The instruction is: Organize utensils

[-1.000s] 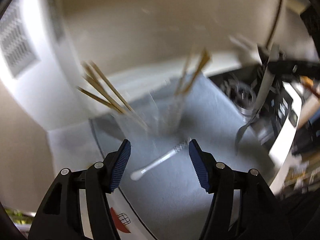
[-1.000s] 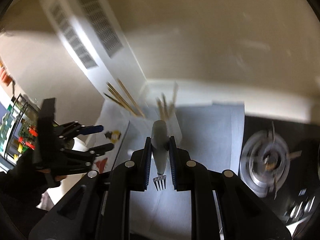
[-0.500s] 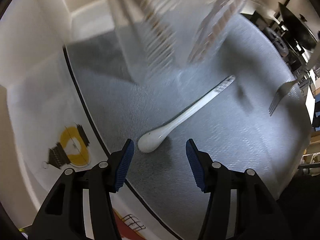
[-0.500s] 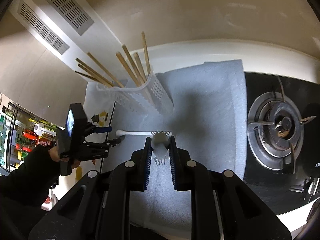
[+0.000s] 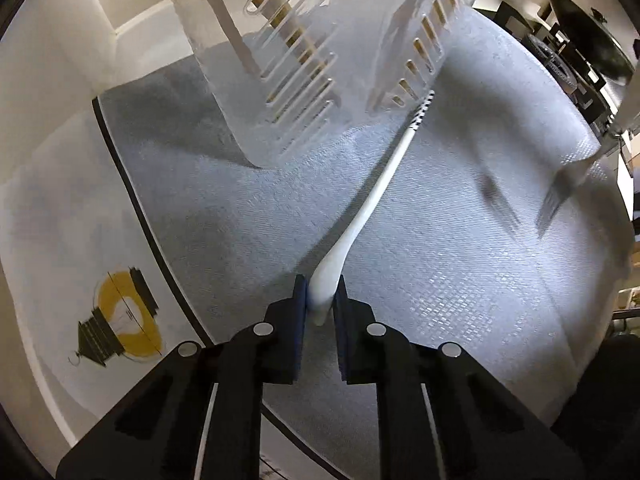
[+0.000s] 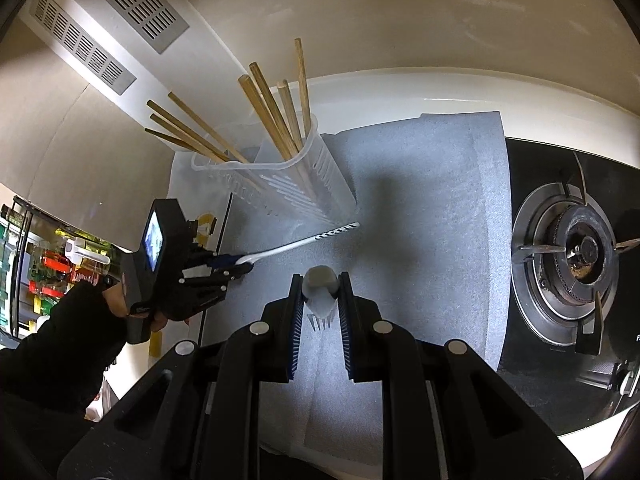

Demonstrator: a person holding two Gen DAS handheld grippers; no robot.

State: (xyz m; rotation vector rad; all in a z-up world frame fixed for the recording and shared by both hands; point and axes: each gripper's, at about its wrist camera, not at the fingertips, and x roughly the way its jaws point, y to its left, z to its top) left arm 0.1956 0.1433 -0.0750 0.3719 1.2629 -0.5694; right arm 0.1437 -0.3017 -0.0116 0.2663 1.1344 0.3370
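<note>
A white spoon (image 5: 380, 184) lies on the grey mat (image 5: 440, 260), its patterned handle end against the clear slotted utensil holder (image 5: 296, 92). My left gripper (image 5: 321, 300) points steeply down, jaws closing, and its blue pads press on the spoon's bowl end. The right wrist view shows the same grip, with the left gripper (image 6: 242, 266) on the spoon (image 6: 296, 245). My right gripper (image 6: 320, 300) is shut on a metal fork (image 6: 319, 280), tines toward the camera, above the mat. The fork (image 5: 560, 196) appears blurred at the right of the left wrist view. Wooden chopsticks (image 6: 276, 112) stand in the holder (image 6: 280, 184).
A gas burner (image 6: 580, 248) sits on the black hob right of the mat (image 6: 420, 200). White paper with a yellow light-bulb drawing (image 5: 120, 320) lies left of the mat. A person's black sleeve (image 6: 60, 340) holds the left gripper. A wall runs behind the holder.
My left gripper dropped down to the mat and its jaws closed around the spoon's bowl end. My right gripper sank a little with the fork still held.
</note>
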